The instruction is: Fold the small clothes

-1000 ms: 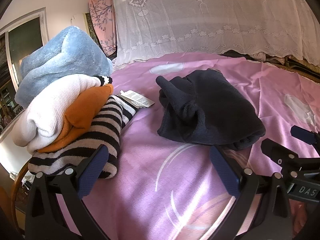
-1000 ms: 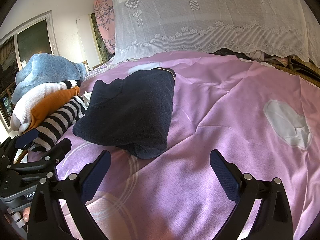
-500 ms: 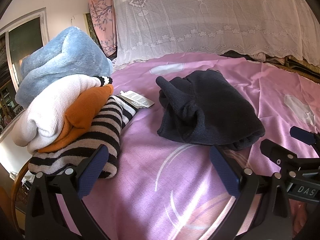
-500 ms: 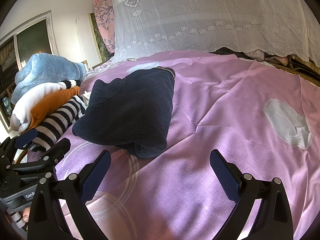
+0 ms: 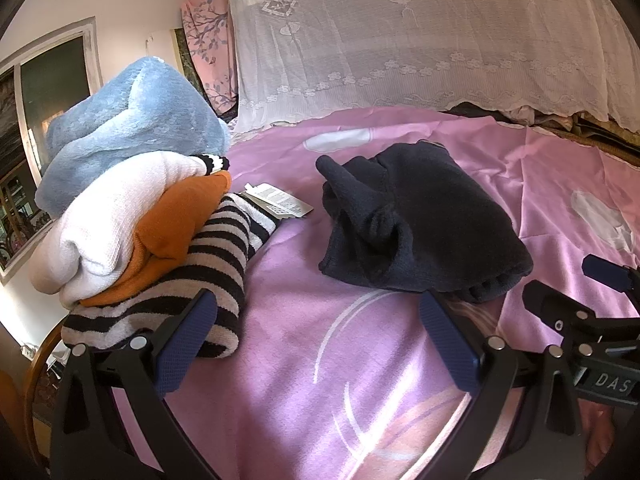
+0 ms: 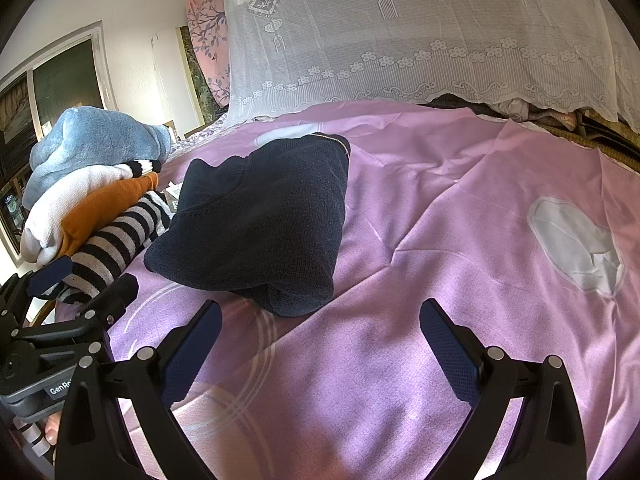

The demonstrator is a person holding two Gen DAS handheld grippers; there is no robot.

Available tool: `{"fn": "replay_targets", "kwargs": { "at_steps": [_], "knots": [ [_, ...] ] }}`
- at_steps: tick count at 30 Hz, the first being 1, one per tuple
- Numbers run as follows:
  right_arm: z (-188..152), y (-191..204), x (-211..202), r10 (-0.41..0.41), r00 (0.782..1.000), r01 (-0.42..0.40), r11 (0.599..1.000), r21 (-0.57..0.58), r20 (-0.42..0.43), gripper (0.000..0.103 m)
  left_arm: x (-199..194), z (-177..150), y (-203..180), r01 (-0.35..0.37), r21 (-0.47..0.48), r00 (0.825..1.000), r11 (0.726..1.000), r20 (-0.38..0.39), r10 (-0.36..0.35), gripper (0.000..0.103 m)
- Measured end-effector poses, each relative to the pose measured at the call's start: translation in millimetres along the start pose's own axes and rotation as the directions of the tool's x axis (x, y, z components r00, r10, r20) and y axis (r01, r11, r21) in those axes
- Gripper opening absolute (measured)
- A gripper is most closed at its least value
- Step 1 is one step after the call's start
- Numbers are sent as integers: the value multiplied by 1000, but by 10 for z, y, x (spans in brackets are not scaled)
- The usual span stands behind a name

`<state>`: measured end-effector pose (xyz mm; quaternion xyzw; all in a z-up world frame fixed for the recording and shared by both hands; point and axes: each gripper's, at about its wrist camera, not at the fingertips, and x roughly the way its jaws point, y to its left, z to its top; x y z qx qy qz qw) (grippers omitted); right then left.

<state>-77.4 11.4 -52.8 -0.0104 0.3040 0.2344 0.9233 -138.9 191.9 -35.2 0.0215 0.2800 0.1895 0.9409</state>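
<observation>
Both claws, left claw (image 5: pixel 318 336) and right claw (image 6: pixel 320 344), hovering spread wide and empty over the pink bedsheet (image 6: pixel 440 240), folded navy sweater (image 6: pixel 260 224) lying near, paper tag (image 5: pixel 280 202) showing only in left view beside stacked clothes (image 5: pixel 132 216)

My left gripper (image 5: pixel 318 336) hangs low over the near edge of the pink bedspread (image 5: pixel 560 184), jaws spread wide, nothing between the blue pads (image 5: pixel 448 342). The folded navy garment (image 5: pixel 424 224) lies ahead near the middle of the bedspread, one loose end bunched up on its left side. Toward the left edge stands a stack: striped garment (image 5: pixel 192 280) at the bottom, orange garment (image 5: pixel 180 220) and white garment (image 5: pixel 116 220) above it, light blue fleece (image 5: pixel 132 128) on top. A paper tag (image 5: pixel 280 200) lies between stack and navy garment. My right gripper (image 5: pixel 580 292) enters at the right, its jaws apart. A white lace cover (image 5: pixel 420 40) drapes along the far edge.
</observation>
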Motion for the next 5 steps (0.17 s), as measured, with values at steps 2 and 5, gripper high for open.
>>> {"fn": "replay_targets", "kwargs": {
  "at_steps": [2,5],
  "knots": [
    [-2,-3,4,0,1000,0,1000,1,-1,100,-3,8,14,-2,-7,1000,1000,-2,2,99],
    [-1,-8,2,1,1000,-1,1000,0,-1,100,-9,5,23,-2,-17,1000,1000,-9,2,99]
  ]
}}
